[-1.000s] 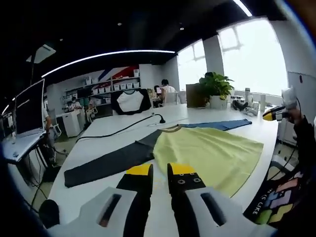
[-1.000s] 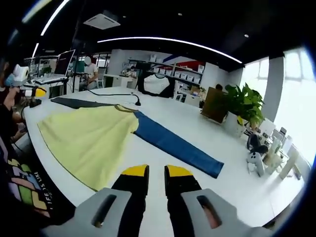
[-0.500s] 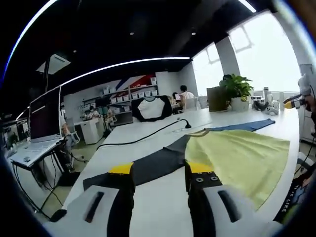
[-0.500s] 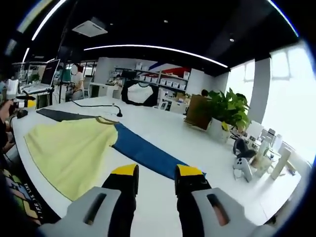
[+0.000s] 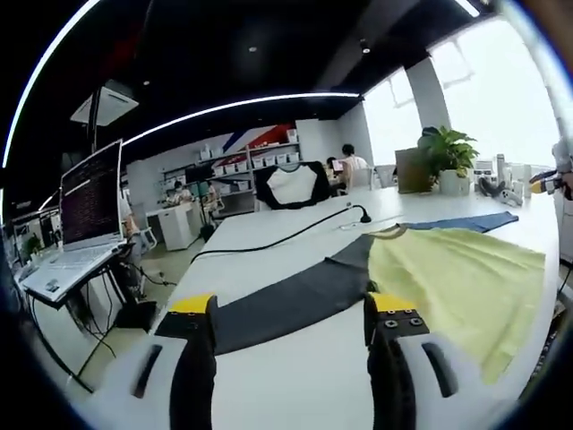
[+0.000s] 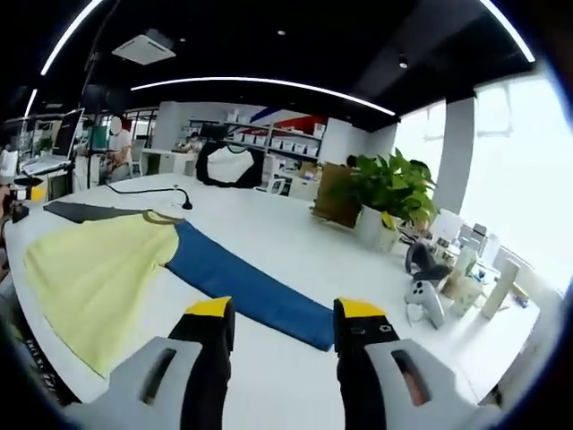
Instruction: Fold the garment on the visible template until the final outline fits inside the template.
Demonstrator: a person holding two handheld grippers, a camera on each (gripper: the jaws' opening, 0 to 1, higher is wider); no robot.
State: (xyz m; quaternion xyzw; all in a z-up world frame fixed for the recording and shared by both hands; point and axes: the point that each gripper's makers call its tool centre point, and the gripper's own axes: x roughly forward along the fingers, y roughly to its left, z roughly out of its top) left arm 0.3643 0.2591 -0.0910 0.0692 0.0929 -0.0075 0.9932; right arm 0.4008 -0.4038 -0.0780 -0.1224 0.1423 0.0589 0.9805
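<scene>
A long-sleeved garment lies flat on the white table (image 5: 269,233). Its yellow body (image 5: 457,278) spreads toward the table's near edge, with one dark grey sleeve (image 5: 286,300) and one blue sleeve (image 6: 242,287) stretched out to either side. My left gripper (image 5: 291,315) stands open over the end of the grey sleeve, nothing between its fingers. My right gripper (image 6: 285,312) stands open over the cuff end of the blue sleeve, also holding nothing. The yellow body (image 6: 89,269) and the grey sleeve (image 6: 81,211) lie to the left in the right gripper view. No template outline shows on the table.
A black cable with a small stand (image 5: 363,215) runs across the table behind the collar. A potted plant (image 6: 389,193), bottles and small devices (image 6: 425,296) stand at the table's far end. A black-and-white shirt (image 5: 291,184) hangs at the back. A laptop (image 5: 76,233) sits on a side desk.
Both grippers have opened from nearly shut to wide apart. The left view has swung toward the grey sleeve's end, the right view toward the blue sleeve's cuff.
</scene>
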